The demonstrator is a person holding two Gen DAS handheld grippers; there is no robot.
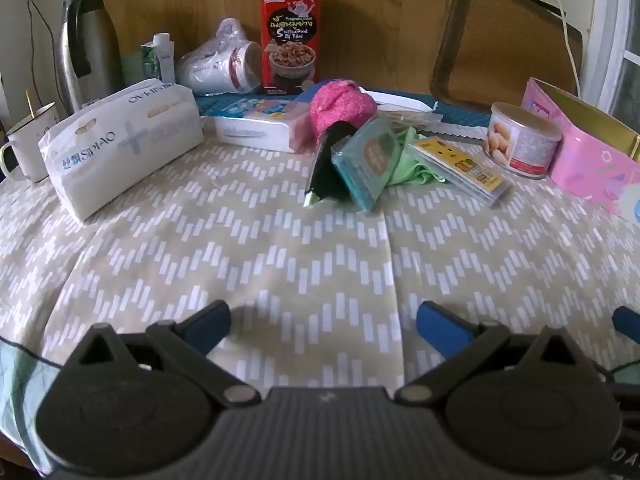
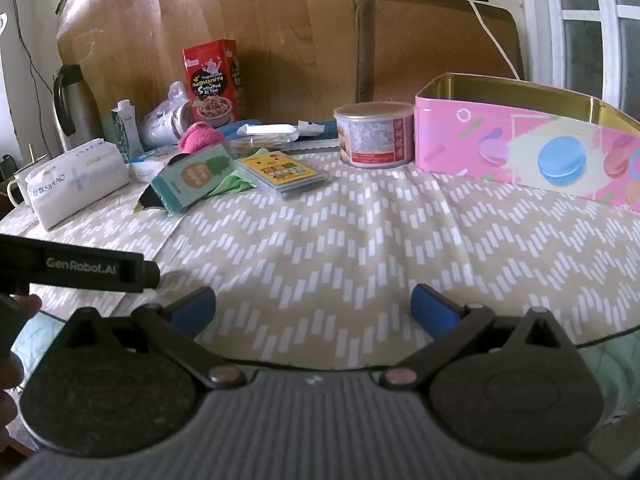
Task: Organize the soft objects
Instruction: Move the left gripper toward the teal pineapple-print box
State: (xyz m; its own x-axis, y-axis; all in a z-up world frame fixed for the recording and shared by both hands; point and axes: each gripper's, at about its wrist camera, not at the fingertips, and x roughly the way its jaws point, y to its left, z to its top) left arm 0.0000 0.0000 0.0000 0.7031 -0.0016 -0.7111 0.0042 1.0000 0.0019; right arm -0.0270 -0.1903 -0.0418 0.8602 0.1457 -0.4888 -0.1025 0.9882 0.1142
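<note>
the pink towel [image 1: 342, 106] lies bunched near the middle back of the table [image 1: 280, 248], in a small heap with a green cloth [image 1: 412, 160], a teal packet [image 1: 370, 160] leaning on a dark flat thing, and a yellow card pack [image 1: 460, 166]. a white tissue pack [image 1: 120, 140] sits well to the left, and a can [image 1: 520, 140] and an open pink tin [image 2: 520, 148] to the right. the left gripper [image 1: 324, 326] and right gripper [image 2: 312, 306] hover over bare tablecloth near the front edge, both with jaws wide apart and nothing between them.
</note>
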